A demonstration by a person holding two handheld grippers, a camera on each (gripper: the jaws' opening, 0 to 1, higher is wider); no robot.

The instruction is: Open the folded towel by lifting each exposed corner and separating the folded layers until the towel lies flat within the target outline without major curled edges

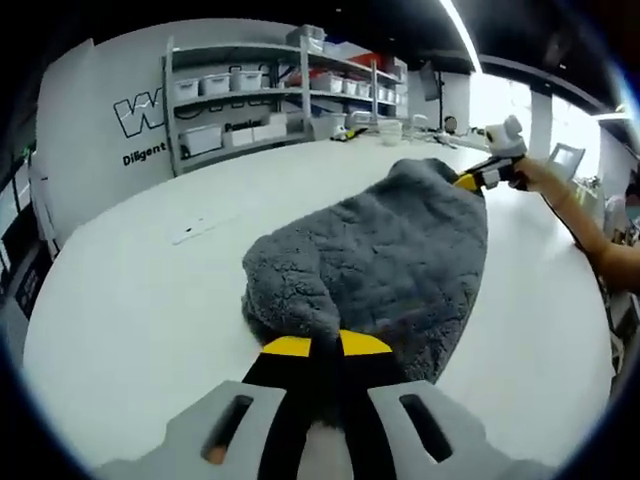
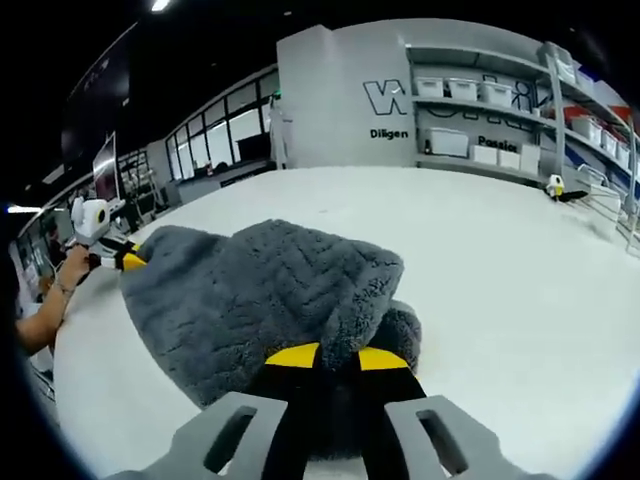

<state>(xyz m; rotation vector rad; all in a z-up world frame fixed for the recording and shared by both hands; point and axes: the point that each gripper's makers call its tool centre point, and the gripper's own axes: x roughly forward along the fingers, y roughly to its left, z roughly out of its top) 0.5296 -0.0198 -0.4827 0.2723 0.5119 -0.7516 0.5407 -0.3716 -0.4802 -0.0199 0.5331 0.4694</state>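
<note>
Left gripper view sits low over the table (image 1: 120,330), right at one end of the grey towel (image 1: 385,255), looking along it toward the shelving (image 1: 270,90) at the far edge. The right claw (image 1: 468,181) shows at the towel's opposite end, so the two cameras face roughly toward each other. Right gripper view is just as low and close, at the other end of the towel (image 2: 260,300), looking across the table (image 2: 510,260) toward a wall with windows (image 2: 225,130) and shelving (image 2: 500,110) on its right side; the left claw (image 2: 128,260) shows at the far end. Both views share the towel, the tabletop and the lettered wall.
</note>
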